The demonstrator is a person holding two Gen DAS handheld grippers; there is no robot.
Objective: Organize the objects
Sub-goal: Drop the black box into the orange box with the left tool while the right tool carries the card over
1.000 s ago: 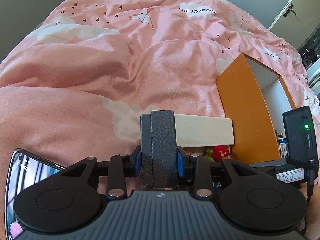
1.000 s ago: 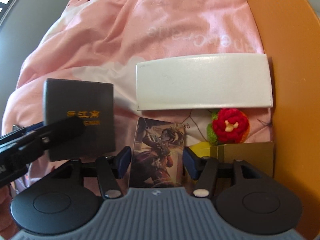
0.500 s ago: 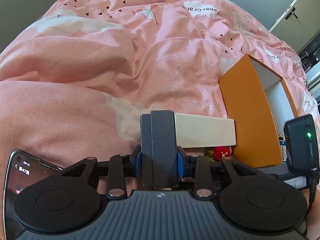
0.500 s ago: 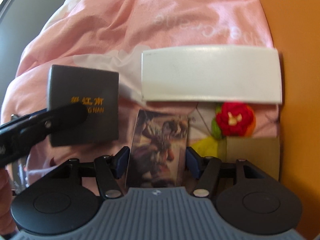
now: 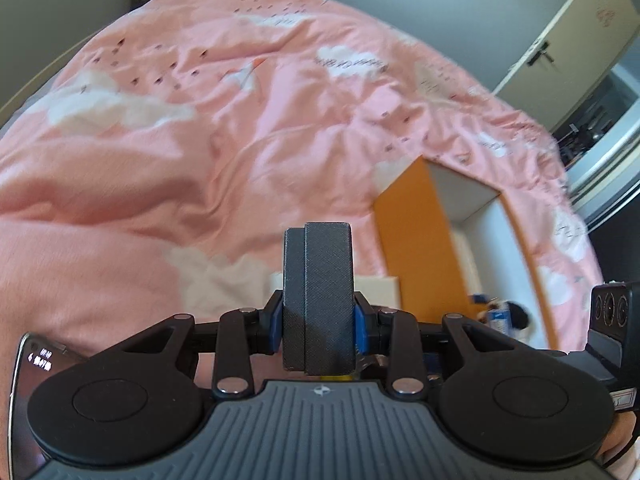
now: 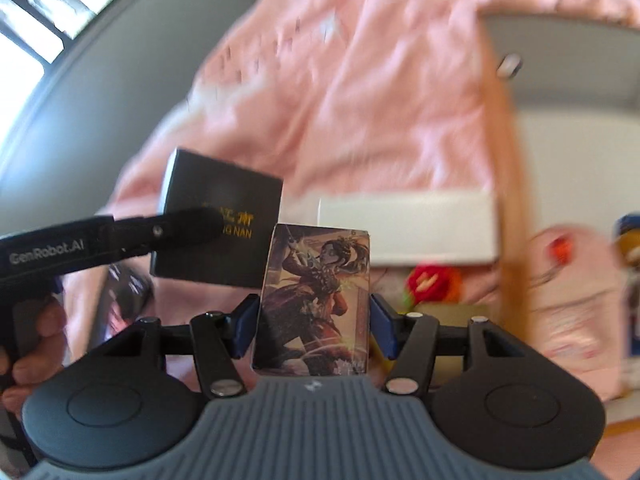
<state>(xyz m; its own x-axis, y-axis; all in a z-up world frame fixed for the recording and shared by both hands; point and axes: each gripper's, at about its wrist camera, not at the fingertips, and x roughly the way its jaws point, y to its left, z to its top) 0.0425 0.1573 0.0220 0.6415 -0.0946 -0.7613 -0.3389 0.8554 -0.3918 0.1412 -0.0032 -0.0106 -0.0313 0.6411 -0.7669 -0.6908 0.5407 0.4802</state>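
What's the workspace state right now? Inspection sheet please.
Surface: pink quilt, rumpled.
Job's things: dark box in left gripper; picture card in right gripper; orange bin open on the quilt.
Clutter: white box, red crochet flower, gold box beside the bin; phone at the left wrist view's edge.
Grippers: both shut on their items.
Cables: nothing seen.
Surroundings: cupboard door, grey wall.
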